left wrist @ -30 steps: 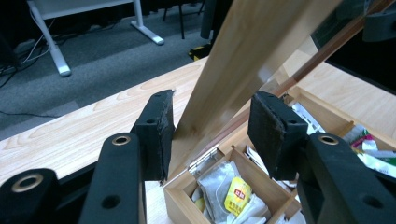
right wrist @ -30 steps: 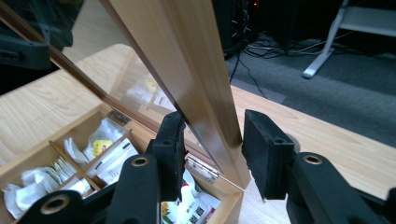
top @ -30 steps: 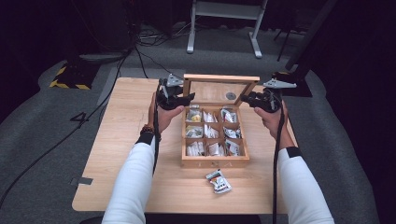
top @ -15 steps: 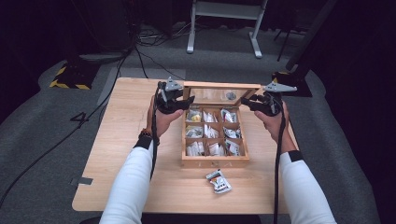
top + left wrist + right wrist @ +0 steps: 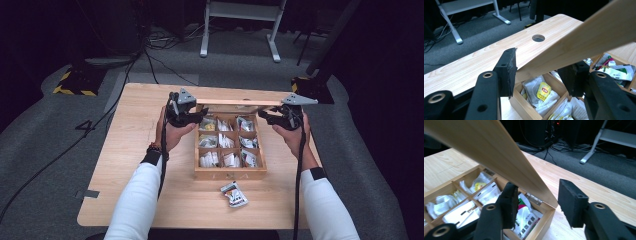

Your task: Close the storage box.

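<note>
Dark studio floor surrounds the wooden desk (image 5: 130, 150) at frame centre, where the compartment box (image 5: 229, 172) of tea bags sits. Its lid (image 5: 245, 102) is now tipped further down than before. The left hand-held gripper (image 5: 200, 114) straddles the lid's left edge, whether pressing is unclear; the right hand-held gripper (image 5: 262, 116) has just been widening, released around the right corner.

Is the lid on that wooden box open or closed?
Partly open. The lid is raised on its hinges above the wooden box, and the tea bags in the compartments show underneath.
</note>
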Tool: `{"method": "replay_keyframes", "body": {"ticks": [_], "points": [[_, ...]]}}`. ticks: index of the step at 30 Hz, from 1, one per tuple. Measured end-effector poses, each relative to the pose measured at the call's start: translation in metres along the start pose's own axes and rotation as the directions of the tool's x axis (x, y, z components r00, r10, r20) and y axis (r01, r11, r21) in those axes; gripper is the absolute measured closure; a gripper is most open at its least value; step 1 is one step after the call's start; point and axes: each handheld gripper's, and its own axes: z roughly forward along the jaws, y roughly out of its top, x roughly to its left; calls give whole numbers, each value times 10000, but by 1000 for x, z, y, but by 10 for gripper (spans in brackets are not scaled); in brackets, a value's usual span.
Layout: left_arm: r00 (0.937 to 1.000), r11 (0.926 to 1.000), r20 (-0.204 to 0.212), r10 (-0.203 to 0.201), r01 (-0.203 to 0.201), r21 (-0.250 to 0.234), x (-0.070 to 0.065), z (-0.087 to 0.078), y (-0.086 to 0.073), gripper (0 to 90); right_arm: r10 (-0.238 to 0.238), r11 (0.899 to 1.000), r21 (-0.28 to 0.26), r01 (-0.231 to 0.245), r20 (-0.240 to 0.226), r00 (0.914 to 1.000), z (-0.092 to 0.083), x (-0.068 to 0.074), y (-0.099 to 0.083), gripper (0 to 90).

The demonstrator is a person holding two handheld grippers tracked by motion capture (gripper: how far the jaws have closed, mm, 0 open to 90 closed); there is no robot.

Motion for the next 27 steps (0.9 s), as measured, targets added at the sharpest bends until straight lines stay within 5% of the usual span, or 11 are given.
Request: {"method": "replay_keyframes", "body": {"ticks": [8, 14, 27], "points": [[9997, 9998, -124, 206, -205, 69, -7, -4, -7, 474, -447, 9990, -73, 446, -241, 9987, -7, 8, -7, 564], [9996, 9994, 48, -290, 291, -208, -7, -11, -13, 493, -177, 9991, -396, 155, -556, 9983, -16, 7, -11, 573], [9997, 9994, 220, -82, 89, -328, -14, -20, -18, 486, -365, 9988, -340, 344, -621, 9974, -22, 12, -16, 571]]}}
